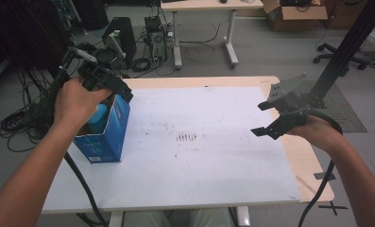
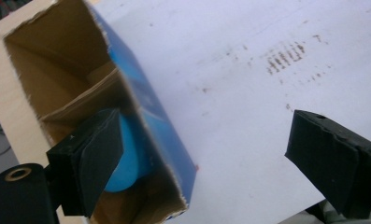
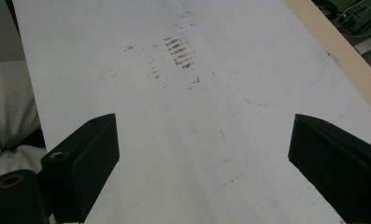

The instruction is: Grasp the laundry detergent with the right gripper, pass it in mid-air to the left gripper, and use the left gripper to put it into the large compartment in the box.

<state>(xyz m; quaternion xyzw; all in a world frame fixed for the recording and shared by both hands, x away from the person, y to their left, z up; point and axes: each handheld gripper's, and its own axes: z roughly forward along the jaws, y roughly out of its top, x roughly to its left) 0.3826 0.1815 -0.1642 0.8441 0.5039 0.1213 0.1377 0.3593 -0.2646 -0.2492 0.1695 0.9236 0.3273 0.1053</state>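
Currently:
Left gripper [image 1: 110, 85]: jaws released, above blue box [image 1: 105, 137] at 9 o'clock on surface [image 1: 199, 161].
Right gripper [image 1: 270, 118]: jaws released, at 3 o'clock.

Grey floor [image 1: 270, 52] w/ cable tangle [image 1: 147, 61], 2nd desk [image 1: 208, 5], cardboard box [image 1: 296, 14].

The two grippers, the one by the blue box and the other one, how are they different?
The left gripper hangs just above the open blue box, where a light blue thing sits inside; the right gripper hovers at the right side of the white mat, with nothing under it. In the high view, the left gripper points down and to the right, the right gripper points left. Both have their black jaws open and hold nothing.
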